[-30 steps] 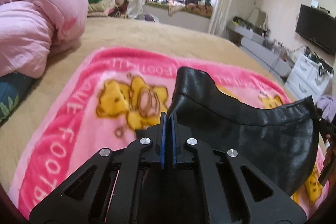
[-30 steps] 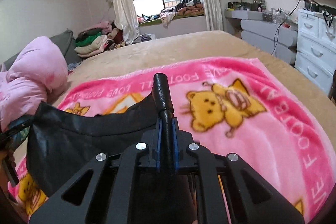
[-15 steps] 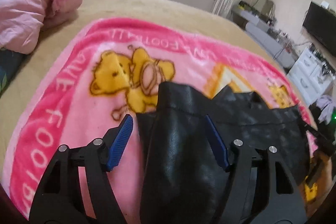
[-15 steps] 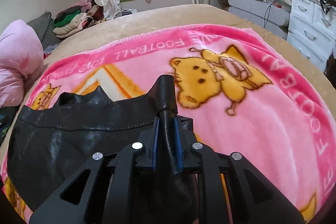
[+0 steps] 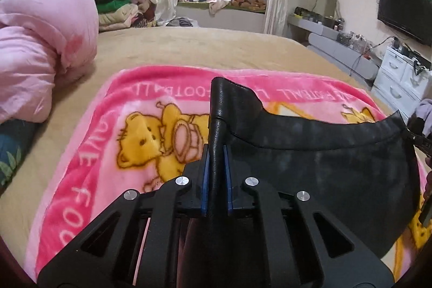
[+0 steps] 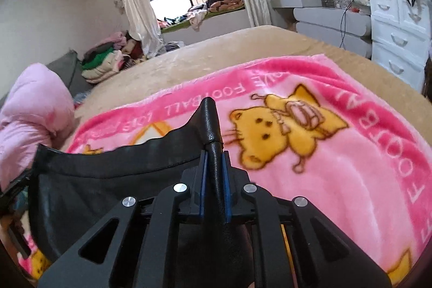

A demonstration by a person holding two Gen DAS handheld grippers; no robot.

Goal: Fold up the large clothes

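Note:
A black leather garment (image 5: 324,166) hangs stretched between my two grippers above a pink teddy-bear blanket (image 5: 108,142) on the bed. My left gripper (image 5: 216,153) is shut on one corner of the garment, which sticks up between its blue pads. My right gripper (image 6: 214,161) is shut on the other corner of the garment (image 6: 108,180). Each gripper shows at the far edge of the other's view. The blanket also shows in the right wrist view (image 6: 337,153).
A pink quilt (image 5: 40,45) is bundled at the left of the tan bed (image 5: 202,47). Folded clothes (image 5: 116,10) are piled behind it. White drawers (image 6: 399,39) and a grey dresser (image 5: 345,50) stand at the right, a TV (image 5: 405,10) on the wall.
Half a second ago my left gripper was open over the garment lying low on the blanket. Now it is shut on the corner, and both grippers have lifted the garment taut.

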